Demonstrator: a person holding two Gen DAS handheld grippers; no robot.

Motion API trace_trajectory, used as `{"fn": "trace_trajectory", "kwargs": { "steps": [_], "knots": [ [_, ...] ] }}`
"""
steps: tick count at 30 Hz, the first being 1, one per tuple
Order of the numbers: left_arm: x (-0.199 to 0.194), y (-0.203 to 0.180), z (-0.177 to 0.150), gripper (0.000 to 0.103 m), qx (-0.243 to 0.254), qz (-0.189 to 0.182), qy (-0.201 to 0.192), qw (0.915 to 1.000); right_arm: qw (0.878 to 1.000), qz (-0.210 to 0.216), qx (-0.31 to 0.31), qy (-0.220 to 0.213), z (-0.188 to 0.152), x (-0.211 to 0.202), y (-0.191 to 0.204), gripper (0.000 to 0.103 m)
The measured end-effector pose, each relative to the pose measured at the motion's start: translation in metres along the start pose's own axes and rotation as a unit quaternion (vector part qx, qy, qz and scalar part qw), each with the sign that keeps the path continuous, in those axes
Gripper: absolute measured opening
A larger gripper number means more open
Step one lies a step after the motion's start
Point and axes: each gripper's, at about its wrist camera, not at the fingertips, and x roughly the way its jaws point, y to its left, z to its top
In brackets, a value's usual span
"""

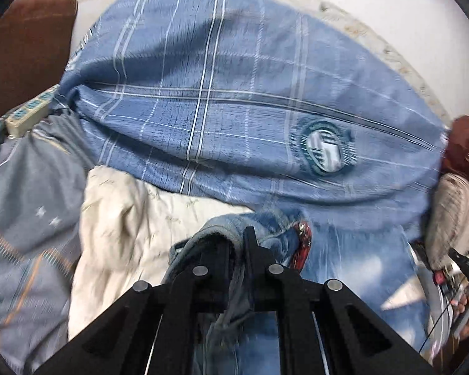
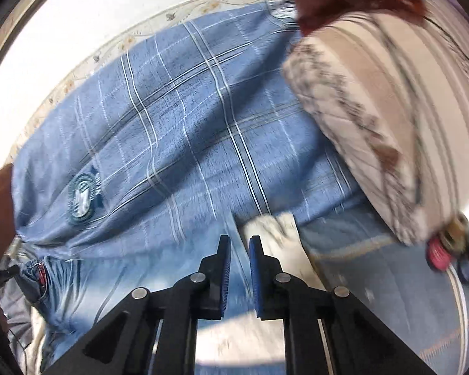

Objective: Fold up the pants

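The left gripper (image 1: pixel 239 243) points downward, its jaws clamped on bunched denim. The right gripper (image 2: pixel 240 250) has its blue-padded jaws nearly together, a narrow gap showing.

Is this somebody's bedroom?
Probably yes, a bed in a bedroom: a blue plaid bedsheet covers the surface, a cream quilt lies bunched on it, and a beige striped pillow sits beside.
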Motion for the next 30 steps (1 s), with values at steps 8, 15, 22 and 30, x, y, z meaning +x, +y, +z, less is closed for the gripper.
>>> {"fn": "trace_trajectory", "kwargs": {
  "steps": [8,15,22,30],
  "knots": [
    [-0.068,-0.020,-0.063,0.009,0.002,-0.029,-0.006,0.9996,0.995,0.062,0.063,0.053,-0.005,-0.016,0.010,0.042],
    [-0.094,-0.024,-0.120,0.009,0.023,-0.044,0.001,0.9988,0.996,0.053,0.059,0.030,0.009,0.027,0.037,0.086],
    [-0.096,-0.008,-0.134,0.008,0.002,-0.048,0.015,0.9987,0.994,-0.011,-0.019,0.103,0.023,0.133,0.048,0.086],
    [-0.104,-0.015,-0.132,0.008,0.026,-0.021,0.007,0.9994,0.987,0.017,-0.073,0.142,0.021,0.178,0.061,0.005]
  ]
}}
